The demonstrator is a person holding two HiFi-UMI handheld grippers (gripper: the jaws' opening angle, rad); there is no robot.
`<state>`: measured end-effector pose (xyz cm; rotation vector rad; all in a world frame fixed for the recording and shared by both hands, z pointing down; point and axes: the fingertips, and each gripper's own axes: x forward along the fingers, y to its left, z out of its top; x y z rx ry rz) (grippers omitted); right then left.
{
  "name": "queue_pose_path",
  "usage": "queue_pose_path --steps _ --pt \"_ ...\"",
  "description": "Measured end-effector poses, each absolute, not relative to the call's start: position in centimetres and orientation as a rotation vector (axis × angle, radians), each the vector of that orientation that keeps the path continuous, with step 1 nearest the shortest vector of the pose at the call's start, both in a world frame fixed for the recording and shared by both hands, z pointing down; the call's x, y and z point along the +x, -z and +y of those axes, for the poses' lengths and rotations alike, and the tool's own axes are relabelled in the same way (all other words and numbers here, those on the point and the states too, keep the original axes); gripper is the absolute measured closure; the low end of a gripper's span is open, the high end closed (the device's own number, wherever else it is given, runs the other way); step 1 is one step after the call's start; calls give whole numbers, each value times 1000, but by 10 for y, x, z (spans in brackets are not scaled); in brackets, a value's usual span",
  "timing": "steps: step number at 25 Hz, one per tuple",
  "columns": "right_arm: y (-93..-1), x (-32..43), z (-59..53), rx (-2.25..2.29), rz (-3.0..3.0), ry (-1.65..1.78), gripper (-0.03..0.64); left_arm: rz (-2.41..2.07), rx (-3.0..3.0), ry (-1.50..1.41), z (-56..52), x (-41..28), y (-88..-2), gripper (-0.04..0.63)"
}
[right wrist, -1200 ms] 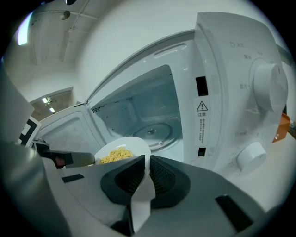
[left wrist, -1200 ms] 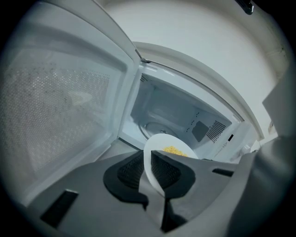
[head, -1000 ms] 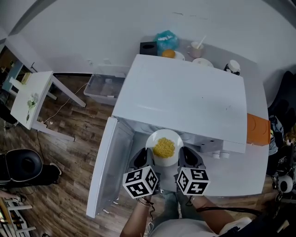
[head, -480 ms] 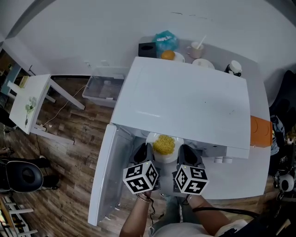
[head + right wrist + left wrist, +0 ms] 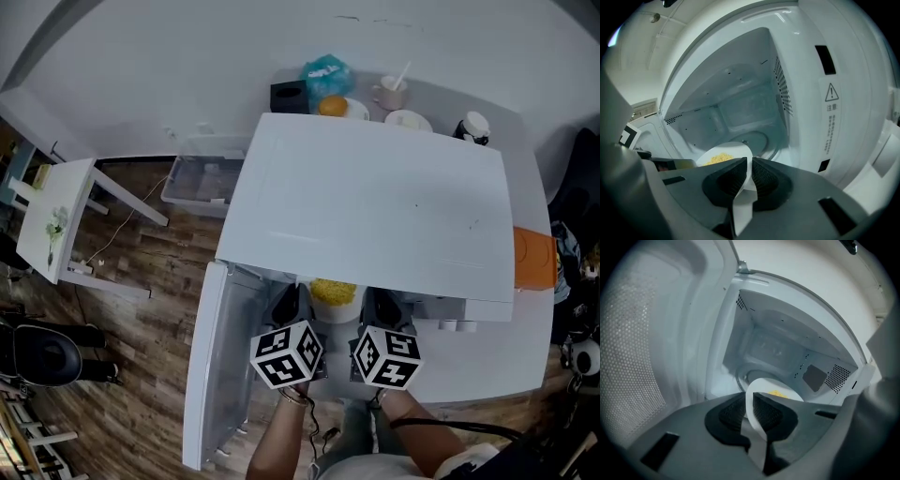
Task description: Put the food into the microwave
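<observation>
A white plate (image 5: 335,307) of yellow food (image 5: 330,290) is half under the top of the white microwave (image 5: 375,202), at its open mouth. My left gripper (image 5: 292,305) is shut on the plate's left rim (image 5: 752,406); my right gripper (image 5: 377,307) is shut on its right rim (image 5: 746,161). In both gripper views the plate hangs just above the glass turntable (image 5: 759,139) inside the cavity. The microwave door (image 5: 220,361) stands swung open at the left.
Behind the microwave on the counter stand a black box (image 5: 288,95), a teal bag (image 5: 325,75), an orange (image 5: 331,106), a cup with a spoon (image 5: 392,92) and a dish (image 5: 407,120). A small white table (image 5: 58,220) and a clear bin (image 5: 199,183) stand on the wooden floor at left.
Both grippers have carried the plate forward into the microwave's mouth; a second ago the whole plate showed in front of it, now only its near half shows.
</observation>
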<state>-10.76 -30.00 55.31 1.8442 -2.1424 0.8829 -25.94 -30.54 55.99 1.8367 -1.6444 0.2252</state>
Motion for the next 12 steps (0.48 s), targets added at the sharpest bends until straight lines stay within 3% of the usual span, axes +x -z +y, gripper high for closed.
queue_pose_path --steps 12 --pt "-561 -99 -315 1938 -2105 -886 575 -1649 1861 -228 -320 -252 -568 545"
